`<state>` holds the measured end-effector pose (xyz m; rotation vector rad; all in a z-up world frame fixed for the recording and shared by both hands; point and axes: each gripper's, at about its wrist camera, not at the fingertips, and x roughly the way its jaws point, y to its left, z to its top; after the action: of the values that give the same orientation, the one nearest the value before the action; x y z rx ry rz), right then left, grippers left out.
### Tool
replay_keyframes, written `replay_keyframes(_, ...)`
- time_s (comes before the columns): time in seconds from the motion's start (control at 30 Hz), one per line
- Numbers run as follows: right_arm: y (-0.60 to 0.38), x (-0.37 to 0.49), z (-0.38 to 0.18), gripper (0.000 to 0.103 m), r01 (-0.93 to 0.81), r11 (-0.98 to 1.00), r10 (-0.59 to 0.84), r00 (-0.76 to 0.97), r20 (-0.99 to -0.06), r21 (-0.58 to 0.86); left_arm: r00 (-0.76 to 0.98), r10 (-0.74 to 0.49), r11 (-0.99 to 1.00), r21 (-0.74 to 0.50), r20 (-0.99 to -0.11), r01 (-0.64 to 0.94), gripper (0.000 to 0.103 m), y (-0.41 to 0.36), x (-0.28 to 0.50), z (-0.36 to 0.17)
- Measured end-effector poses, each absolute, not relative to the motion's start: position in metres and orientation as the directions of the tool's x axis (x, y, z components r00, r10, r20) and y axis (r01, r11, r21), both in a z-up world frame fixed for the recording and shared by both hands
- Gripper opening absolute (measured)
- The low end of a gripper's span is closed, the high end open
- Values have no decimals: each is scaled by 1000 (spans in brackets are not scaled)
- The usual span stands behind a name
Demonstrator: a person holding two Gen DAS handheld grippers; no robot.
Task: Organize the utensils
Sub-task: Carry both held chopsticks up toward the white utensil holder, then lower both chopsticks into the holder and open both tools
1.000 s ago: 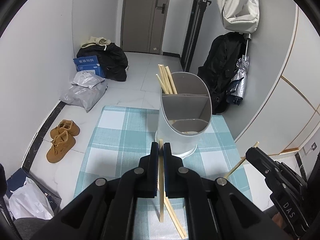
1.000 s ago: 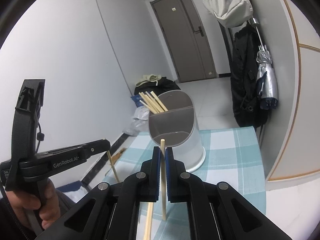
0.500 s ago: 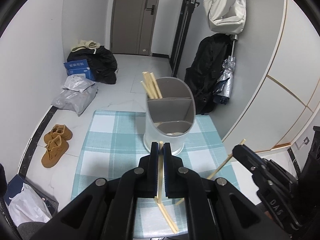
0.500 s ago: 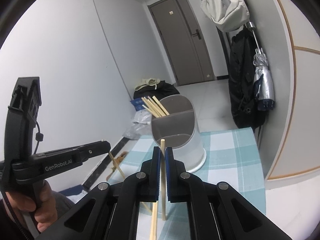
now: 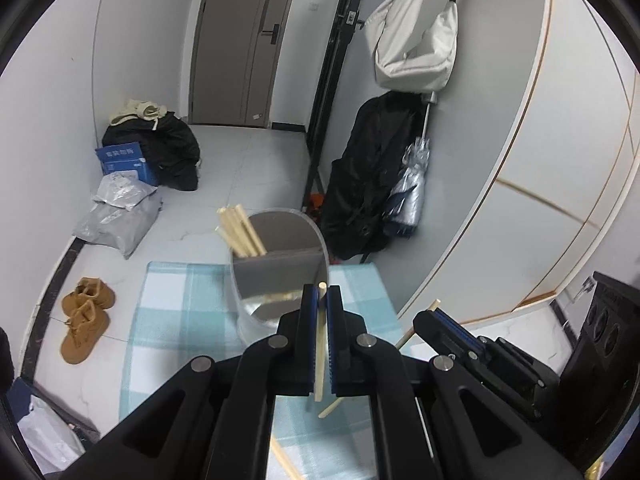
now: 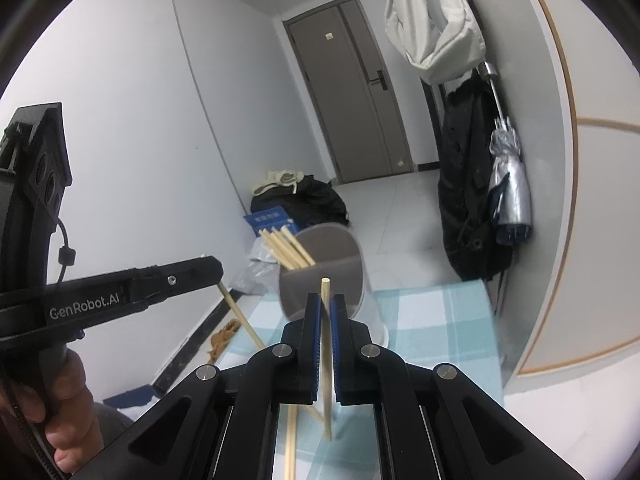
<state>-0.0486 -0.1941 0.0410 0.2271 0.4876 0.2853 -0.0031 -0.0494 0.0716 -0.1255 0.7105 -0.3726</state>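
On my left, the left hand-held gripper [image 5: 321, 294] is clamped tight on one wooden chopstick [image 5: 319, 344], which stands nearly upright between its blue pads, tip poking just above them. Ahead of it, the grey utensil holder [image 5: 280, 276] sits on the checked desk [image 5: 172, 320] with a bundle of chopsticks [image 5: 240, 230] leaning in its far compartment. To the right, my right hand-held gripper [image 6: 326, 300] likewise pinches a second chopstick [image 6: 327, 356] upright, near the holder.
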Motion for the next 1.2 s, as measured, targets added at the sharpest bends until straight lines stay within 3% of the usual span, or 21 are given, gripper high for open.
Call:
replay_keyframes(0.63,-186,31,139,4,-285,943,328,884,-333,173,734,-435,896,-327,-521,300,1,-33,65,147)
replay_keyframes(0.93,-162,84,153,4,-329,940,341,880,-331,93,750,-405,903,-358,-524,238,1,-10,108,128)
replay_keyframes(1.2,-146,120,127,4,-356,933,346,849,-399,50,714,-403,897,-404,-572,183,1,3,130,99)
